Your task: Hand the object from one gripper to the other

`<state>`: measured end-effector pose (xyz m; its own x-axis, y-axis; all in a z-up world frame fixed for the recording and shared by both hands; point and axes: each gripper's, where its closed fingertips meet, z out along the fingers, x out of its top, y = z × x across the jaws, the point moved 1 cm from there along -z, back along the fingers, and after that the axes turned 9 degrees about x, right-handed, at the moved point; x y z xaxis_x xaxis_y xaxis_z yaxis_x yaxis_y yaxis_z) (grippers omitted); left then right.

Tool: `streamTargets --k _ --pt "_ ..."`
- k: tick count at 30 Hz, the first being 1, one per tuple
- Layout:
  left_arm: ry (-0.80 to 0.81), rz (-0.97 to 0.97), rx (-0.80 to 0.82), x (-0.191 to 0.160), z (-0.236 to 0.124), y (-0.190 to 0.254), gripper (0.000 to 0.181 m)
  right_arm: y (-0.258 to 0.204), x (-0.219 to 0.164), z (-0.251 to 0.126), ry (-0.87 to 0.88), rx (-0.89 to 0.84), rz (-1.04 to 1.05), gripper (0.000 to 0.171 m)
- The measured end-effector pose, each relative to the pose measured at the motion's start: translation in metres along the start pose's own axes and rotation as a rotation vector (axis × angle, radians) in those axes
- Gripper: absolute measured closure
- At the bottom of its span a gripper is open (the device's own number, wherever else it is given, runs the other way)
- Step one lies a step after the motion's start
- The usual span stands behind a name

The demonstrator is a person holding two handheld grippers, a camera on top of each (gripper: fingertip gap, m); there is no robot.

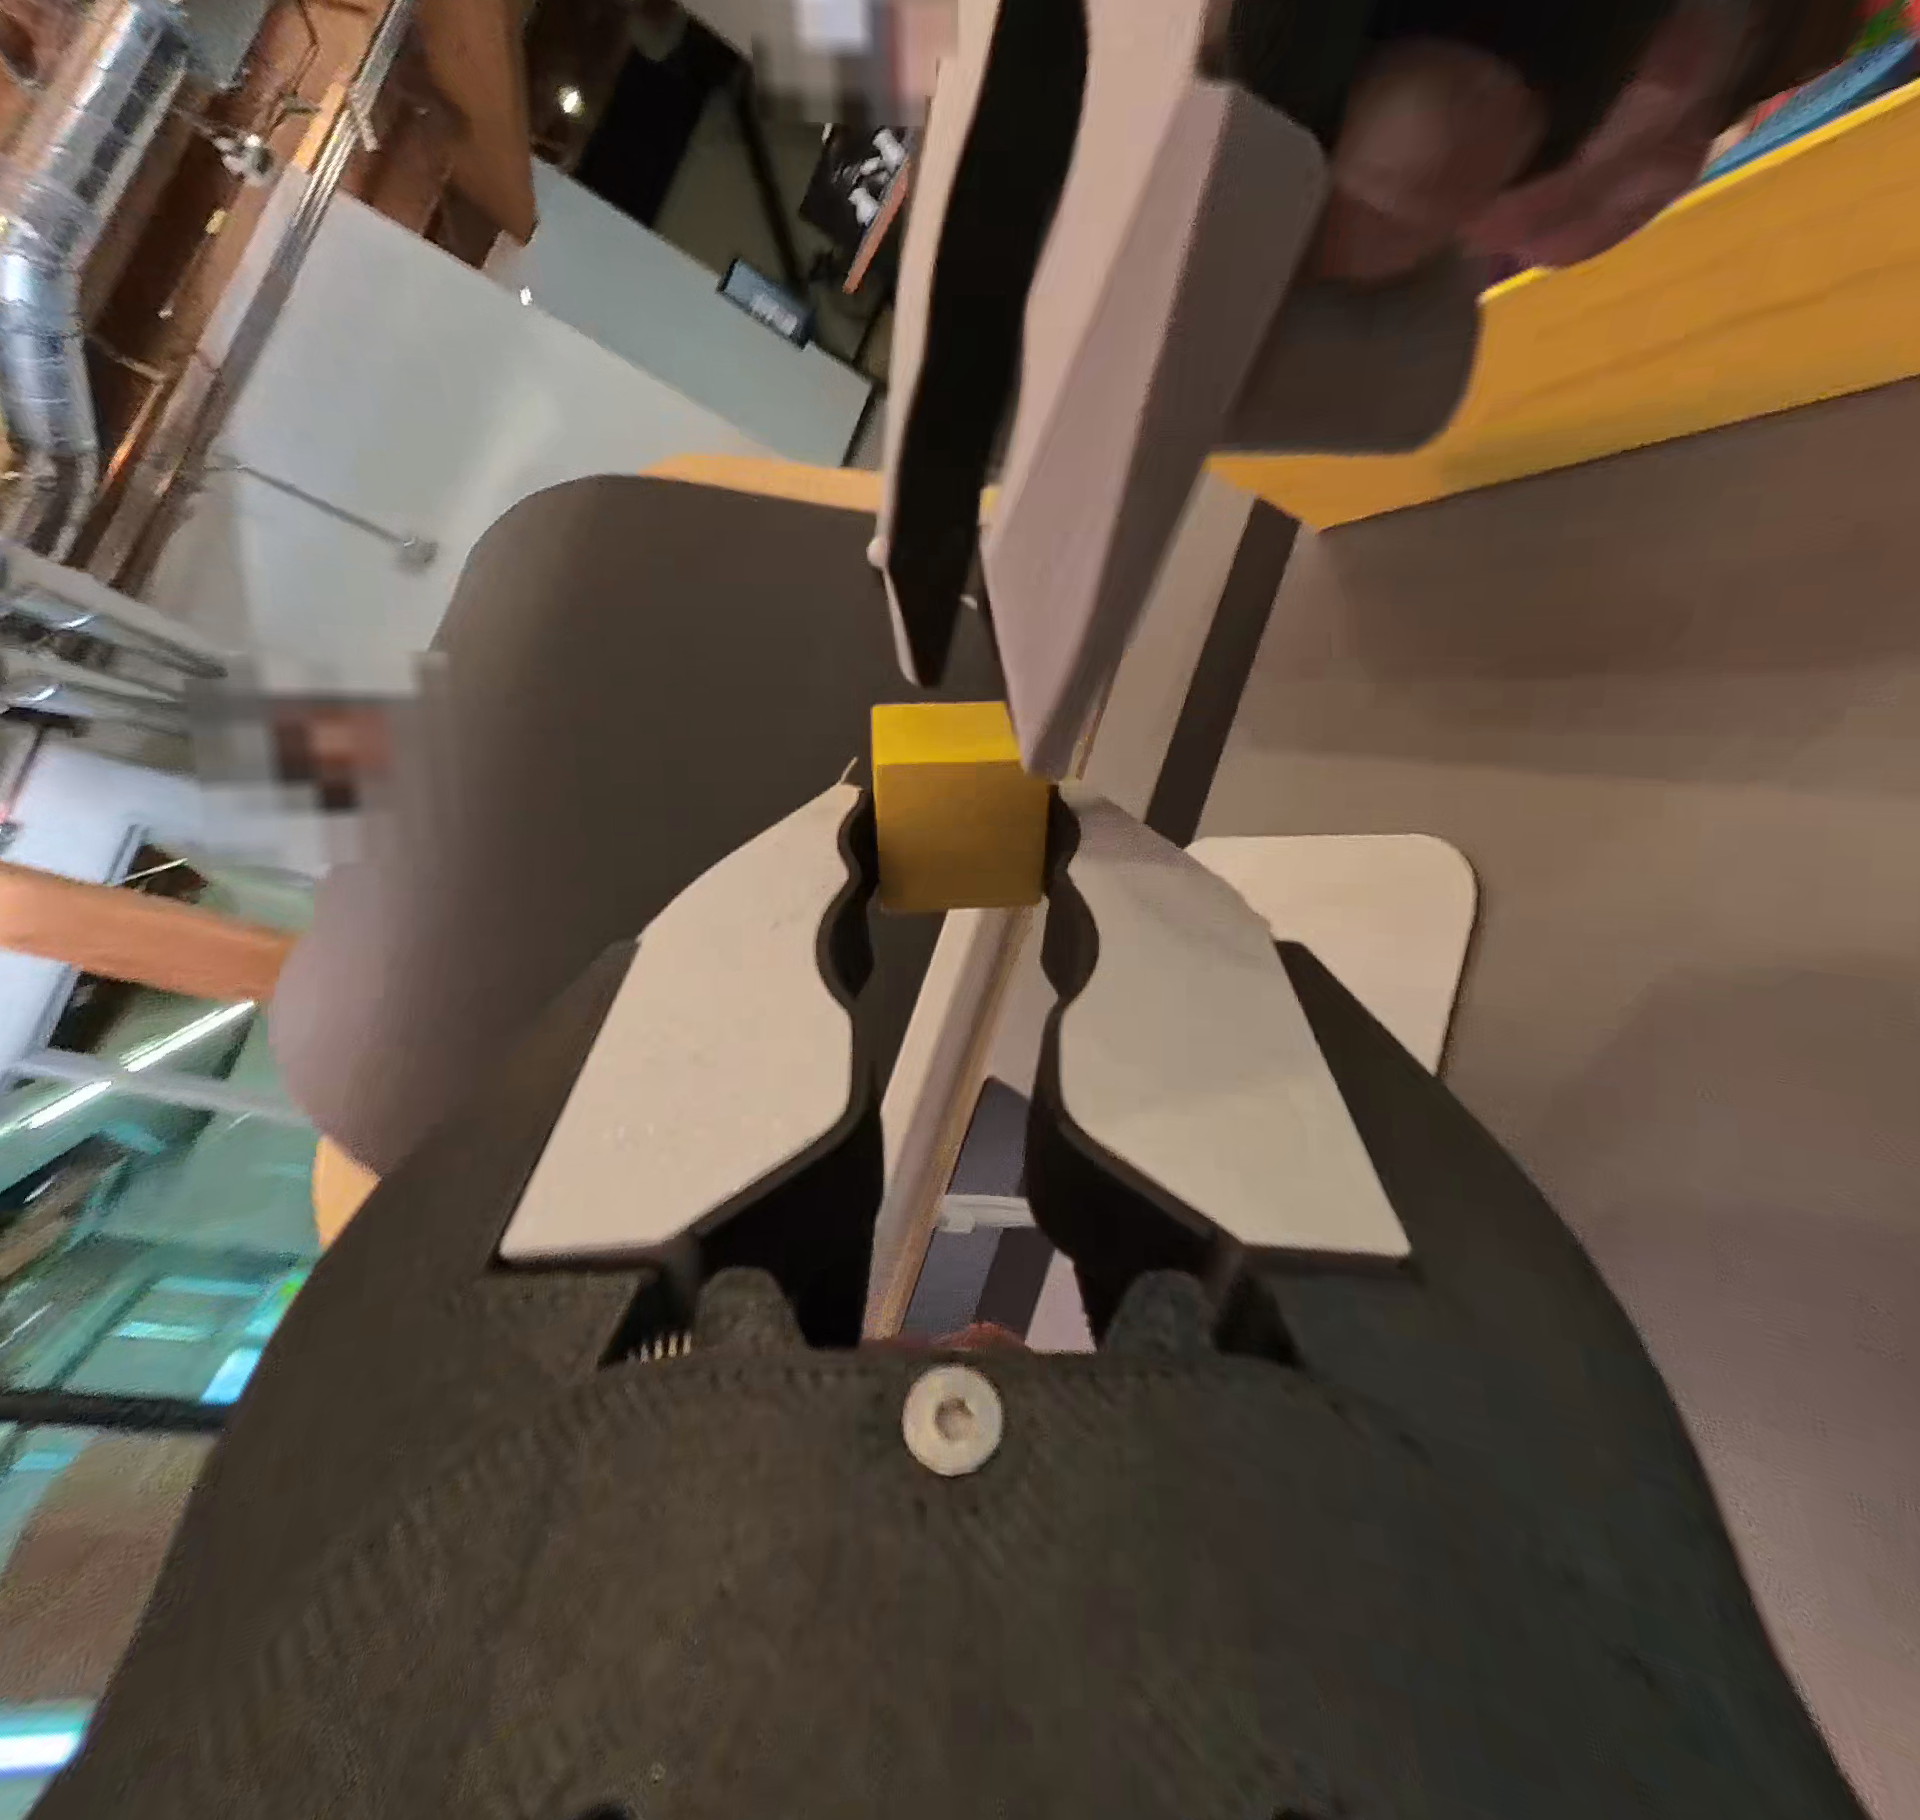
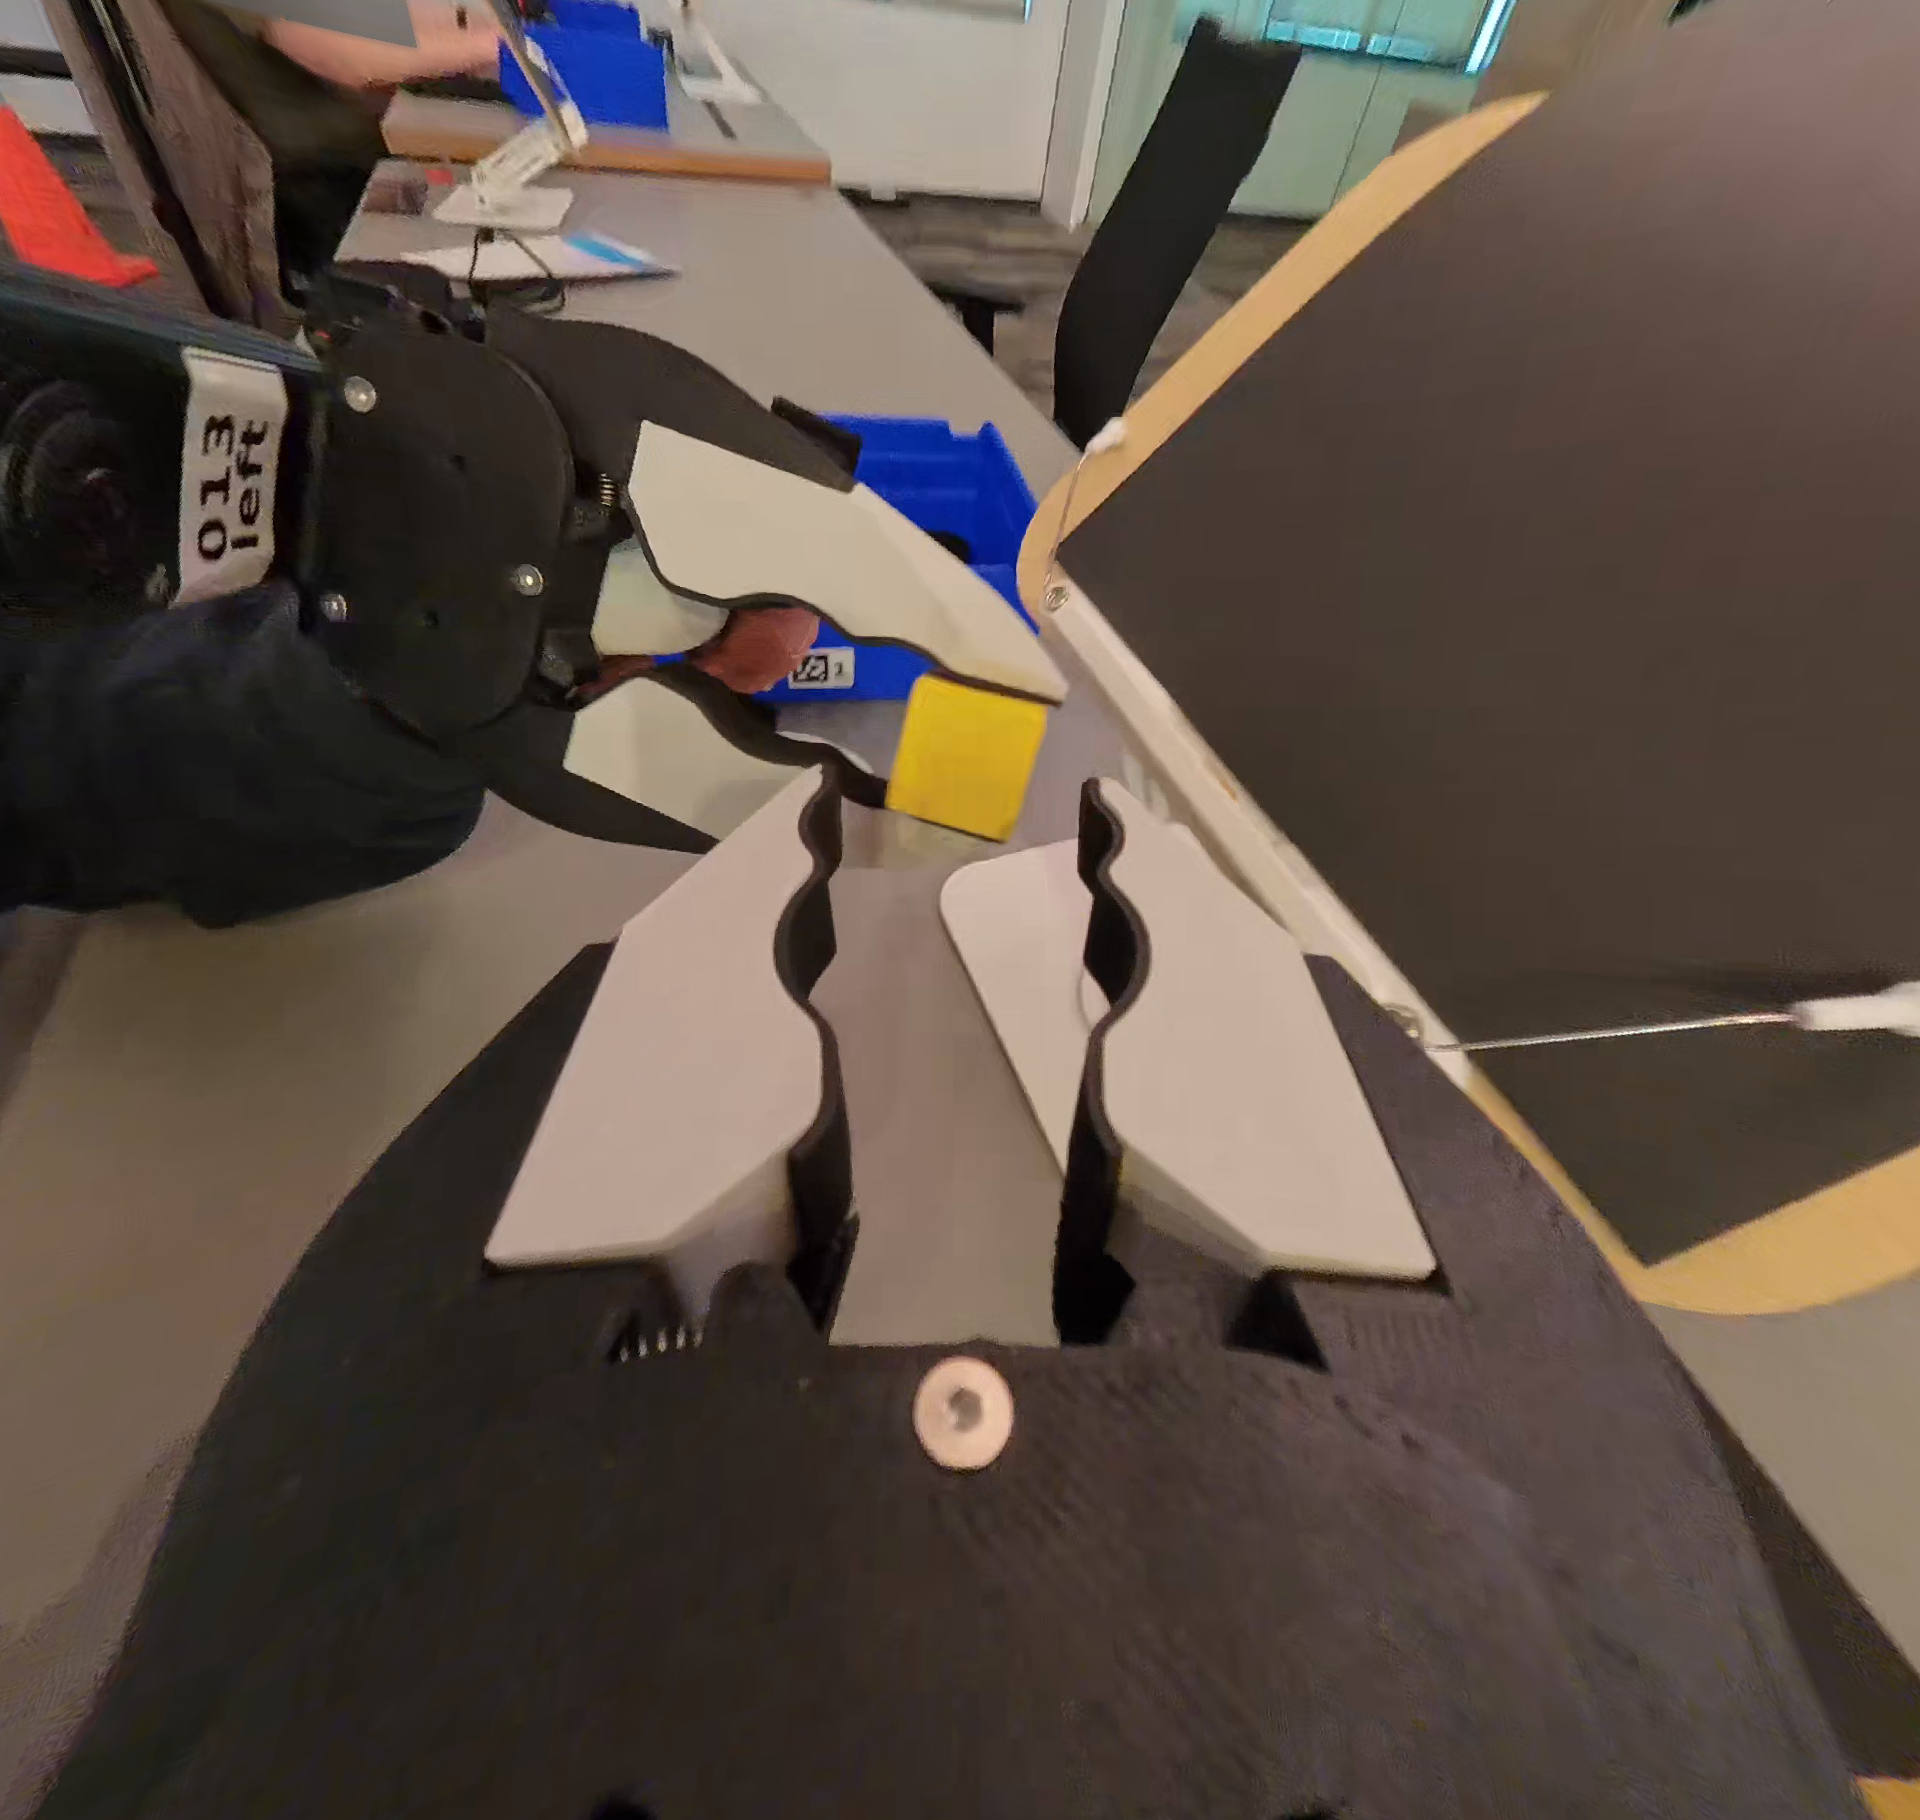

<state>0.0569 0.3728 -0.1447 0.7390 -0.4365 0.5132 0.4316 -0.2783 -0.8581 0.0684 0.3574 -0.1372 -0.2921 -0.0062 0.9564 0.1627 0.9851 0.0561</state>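
A yellow cube (image 1: pixel 956 835) sits clamped between the tips of my left gripper (image 1: pixel 958 814), held above the grey table. In the right wrist view the same cube (image 2: pixel 966 771) shows just beyond my right gripper (image 2: pixel 956 799), still held by the left gripper (image 2: pixel 971 731) that reaches in from the left. My right gripper is open and empty, its tips just short of the cube. In the left wrist view the right gripper (image 1: pixel 977 690) comes down from above, its fingertips (image 1: pixel 1049 721) at the cube's top edge, one on each side.
A dark board with a tan edge (image 2: pixel 1507 544) stands tilted at the right. A blue bin (image 2: pixel 935 523) sits on the grey table (image 2: pixel 312 1095) behind the cube. A white flat plate (image 2: pixel 1018 949) lies under my right gripper. A person sits at a far desk.
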Motion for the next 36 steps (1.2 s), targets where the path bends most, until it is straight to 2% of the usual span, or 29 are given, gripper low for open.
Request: streamTargets --k 7,12,15,20,23,27,30,33,36 --pt "-0.045 0.101 0.077 0.001 0.004 0.004 0.152 0.005 -0.003 0.011 0.002 -0.047 0.077 0.146" --pt "0.008 0.017 0.075 0.008 0.001 -0.001 0.151 0.003 0.006 0.006 0.105 0.024 0.061 0.147" --pt "0.046 -0.19 -0.046 0.007 -0.003 -0.004 0.146 0.006 0.013 -0.003 0.23 0.089 0.109 0.147" --pt "0.186 -0.655 -0.286 0.018 -0.014 -0.016 0.136 -0.004 0.027 -0.022 0.479 0.351 0.224 0.147" --pt "0.31 -1.003 -0.563 0.033 -0.024 -0.015 0.136 -0.013 0.028 -0.029 0.582 0.486 0.199 0.146" --pt "0.421 -1.4 -0.971 0.049 -0.035 -0.007 0.131 -0.03 0.027 -0.036 0.633 0.552 0.048 0.147" --pt "0.507 -1.481 -1.144 0.062 -0.044 0.001 0.126 -0.043 0.022 -0.039 0.617 0.594 -0.05 0.147" --pt "0.477 -1.521 -1.255 0.07 -0.045 0.016 0.121 -0.046 0.014 -0.035 0.573 0.534 -0.171 0.147" --pt "0.462 -1.59 -1.319 0.073 -0.042 0.025 0.122 -0.045 0.001 -0.024 0.438 0.418 -0.32 0.147"
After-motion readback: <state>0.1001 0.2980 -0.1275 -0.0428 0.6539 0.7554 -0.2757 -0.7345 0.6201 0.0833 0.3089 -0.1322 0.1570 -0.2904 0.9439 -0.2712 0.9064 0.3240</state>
